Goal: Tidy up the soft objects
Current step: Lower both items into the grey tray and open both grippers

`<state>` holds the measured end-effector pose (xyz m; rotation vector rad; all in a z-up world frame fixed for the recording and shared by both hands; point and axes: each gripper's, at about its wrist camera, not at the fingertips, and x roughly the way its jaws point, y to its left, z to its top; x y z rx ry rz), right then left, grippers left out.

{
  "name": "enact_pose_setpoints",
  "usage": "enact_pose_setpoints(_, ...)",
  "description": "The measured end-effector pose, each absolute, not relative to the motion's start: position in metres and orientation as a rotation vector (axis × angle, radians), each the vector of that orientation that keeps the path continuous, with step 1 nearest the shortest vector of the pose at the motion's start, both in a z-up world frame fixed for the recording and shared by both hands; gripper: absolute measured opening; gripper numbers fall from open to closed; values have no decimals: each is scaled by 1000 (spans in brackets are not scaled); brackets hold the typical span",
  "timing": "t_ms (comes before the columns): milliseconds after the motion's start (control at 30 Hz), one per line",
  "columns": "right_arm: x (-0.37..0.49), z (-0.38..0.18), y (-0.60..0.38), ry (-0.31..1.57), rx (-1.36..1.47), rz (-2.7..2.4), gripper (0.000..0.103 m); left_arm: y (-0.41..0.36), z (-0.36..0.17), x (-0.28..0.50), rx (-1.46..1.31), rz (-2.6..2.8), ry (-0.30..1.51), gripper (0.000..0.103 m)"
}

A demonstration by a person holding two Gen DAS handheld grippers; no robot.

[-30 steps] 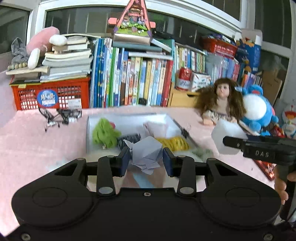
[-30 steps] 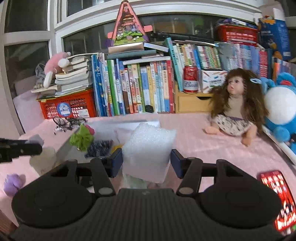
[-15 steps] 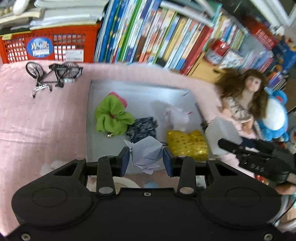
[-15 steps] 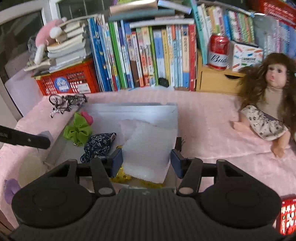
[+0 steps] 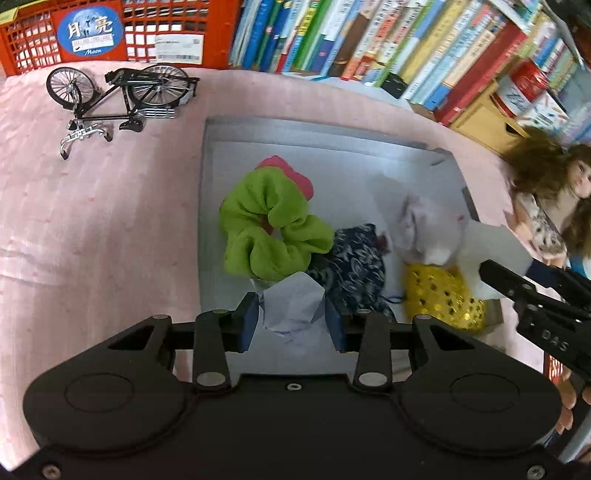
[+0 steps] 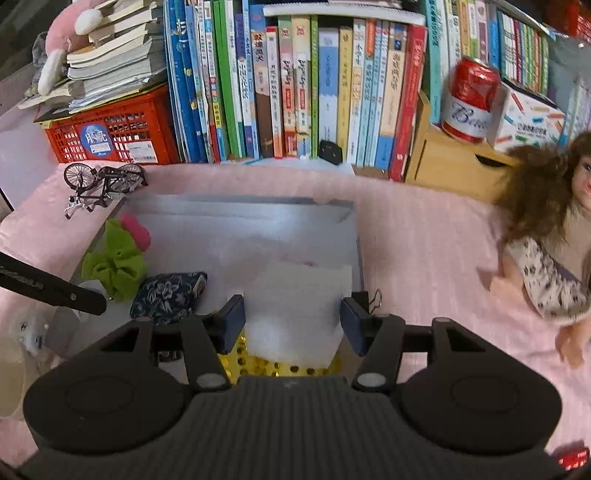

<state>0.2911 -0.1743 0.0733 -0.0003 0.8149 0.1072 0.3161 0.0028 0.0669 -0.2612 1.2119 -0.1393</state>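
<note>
Over grey tray (image 5: 332,144): both tools arrived from desk side. Left tool (image 5: 291,317) clamps crumpled paper wad (image 5: 291,302); right tool (image 6: 291,317) grips white foam sheet (image 6: 295,306). Release likely next.

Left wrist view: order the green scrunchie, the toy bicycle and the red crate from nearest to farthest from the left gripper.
1. Green scrunchie, in the grey tray just beyond the left gripper.
2. Toy bicycle, on the pink cloth, far left.
3. Red crate, behind the bicycle at the top edge.
</note>
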Motion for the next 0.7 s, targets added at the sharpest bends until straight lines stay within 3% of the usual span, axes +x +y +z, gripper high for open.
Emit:
enact_pose_setpoints(433,309,70,-162,762,-85,127,59,4,47,331,-248,-111,1238,37)
enact_pose_setpoints(700,306,67,-158,853,-46,114,57,11,45,336,-269,-110,1244,37)
